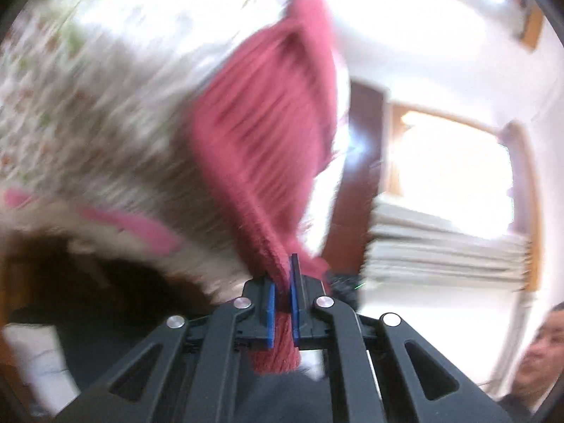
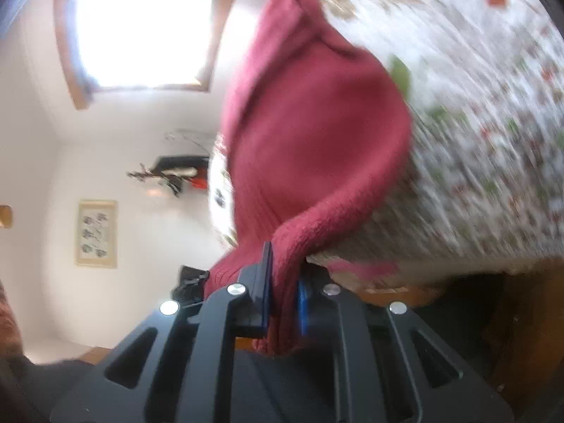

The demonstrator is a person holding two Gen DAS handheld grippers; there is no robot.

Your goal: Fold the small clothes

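The table, under a floral cloth, is the landmark. A red knitted garment hangs in the air beside its edge. The left gripper and right gripper each have jaws clamped on a bunched edge. Judged step: lifting to spread. Next, lay it flat on the table. Motion blur limits detail; a person sits beyond the table.
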